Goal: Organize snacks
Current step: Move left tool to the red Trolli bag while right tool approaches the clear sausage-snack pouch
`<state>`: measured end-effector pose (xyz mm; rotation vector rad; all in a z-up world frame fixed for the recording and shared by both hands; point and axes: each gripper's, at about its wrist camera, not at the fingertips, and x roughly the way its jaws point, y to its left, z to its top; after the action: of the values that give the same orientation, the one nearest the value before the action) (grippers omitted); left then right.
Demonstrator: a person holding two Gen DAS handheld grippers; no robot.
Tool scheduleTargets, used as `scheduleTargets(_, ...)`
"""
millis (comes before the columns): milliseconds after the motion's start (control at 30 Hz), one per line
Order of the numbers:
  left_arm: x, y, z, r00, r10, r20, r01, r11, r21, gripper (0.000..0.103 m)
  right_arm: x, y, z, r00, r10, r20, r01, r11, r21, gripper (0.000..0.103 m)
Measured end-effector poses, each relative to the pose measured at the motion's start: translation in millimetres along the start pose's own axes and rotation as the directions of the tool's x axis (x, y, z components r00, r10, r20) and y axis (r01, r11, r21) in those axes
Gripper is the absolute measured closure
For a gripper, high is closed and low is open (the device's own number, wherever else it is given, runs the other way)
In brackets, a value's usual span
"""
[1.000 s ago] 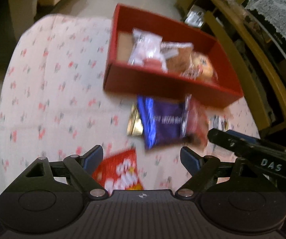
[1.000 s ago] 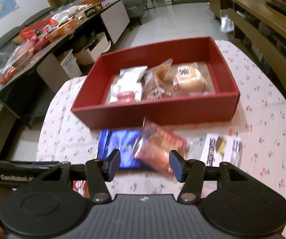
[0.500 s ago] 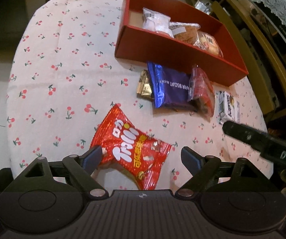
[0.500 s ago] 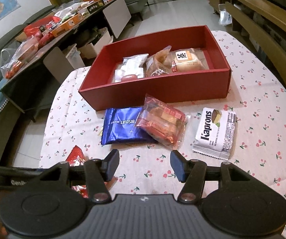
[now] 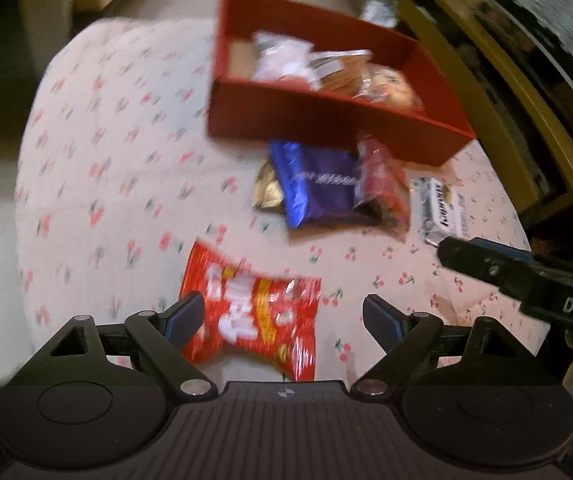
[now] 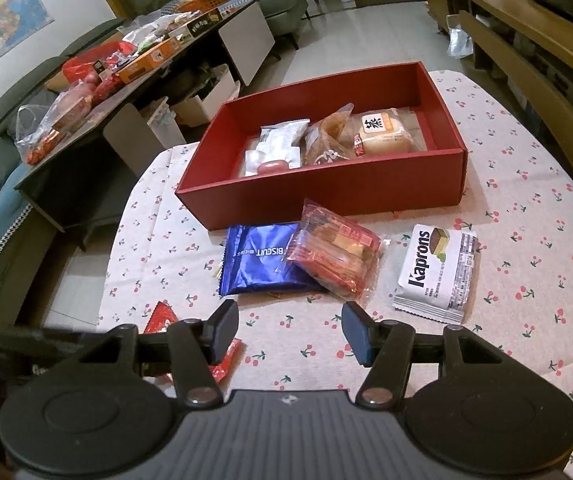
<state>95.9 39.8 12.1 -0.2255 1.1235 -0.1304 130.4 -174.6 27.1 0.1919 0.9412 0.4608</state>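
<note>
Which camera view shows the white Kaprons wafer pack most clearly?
The right wrist view: the Kaprons pack lies flat on the tablecloth, sharp, uncovered, its name readable. In the left wrist view the same pack is small and blurred near the right gripper's finger.

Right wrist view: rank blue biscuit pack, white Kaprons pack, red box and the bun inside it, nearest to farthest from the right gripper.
From the right gripper:
1. blue biscuit pack, just ahead, slightly left.
2. Kaprons pack, ahead to the right; close to the biscuit pack, so this order is tentative.
3. red box, front wall behind both packs.
4. bun, inside the box, right part.
</note>
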Motion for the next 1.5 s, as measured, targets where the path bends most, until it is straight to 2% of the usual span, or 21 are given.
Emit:
scheduleTargets(133,13,-8,18,1.0,-0.016,-0.003,0.016,0.996,0.091,0.011,4,0,1,1.0,0.0,-0.012,0.0,1.0,0.002,0.03)
scheduleTargets(467,50,-13,31,0.997,-0.04,-0.065,0.048,0.99,0.13,0.011,17,-2,0,0.998,-0.022,-0.053,0.023,1.0,0.006,0.029)
scheduleTargets(733,46,-7,18,0.993,-0.033,-0.111,0.049,0.988,0.147,0.011,16,-2,1,0.999,-0.011,-0.053,0.012,1.0,0.016,0.029)
scheduleTargets(1033,41,-12,-3,0.988,-0.008,-0.156,0.042,0.976,0.215,0.008,9,-6,-3,0.999,-0.011,-0.039,0.013,0.999,0.048,0.029)
scheduleTargets(1167,50,-21,-7,0.983,0.012,-0.182,0.037,0.964,0.263,0.008,2,-10,-15,0.999,-0.024,-0.042,0.027,0.996,0.08,0.029)
scheduleTargets(1233,58,-26,-10,0.979,0.046,-0.197,0.015,0.955,0.295,0.007,-2,-15,-22,0.998,-0.038,-0.043,0.042,0.994,0.103,0.029)
scheduleTargets(1300,60,-32,-12,0.98,0.087,-0.18,-0.022,0.942,0.334,0.007,-7,-22,-31,0.997,-0.059,-0.046,0.065,0.988,0.138,0.028)
scheduleTargets(1400,59,-34,-13,0.982,0.103,-0.159,-0.042,0.937,0.348,0.011,-18,-34,-48,0.994,-0.094,-0.053,0.104,0.972,0.212,0.027)
scheduleTargets(1467,55,-34,-12,0.985,0.097,-0.145,-0.041,0.938,0.345,0.022,-25,-40,-60,0.992,-0.102,-0.069,0.117,0.957,0.265,0.025)
scheduleTargets(1500,53,-32,-11,0.986,0.079,-0.148,-0.025,0.942,0.336,0.022,-26,-42,-66,0.992,-0.097,-0.081,0.117,0.95,0.29,0.025)
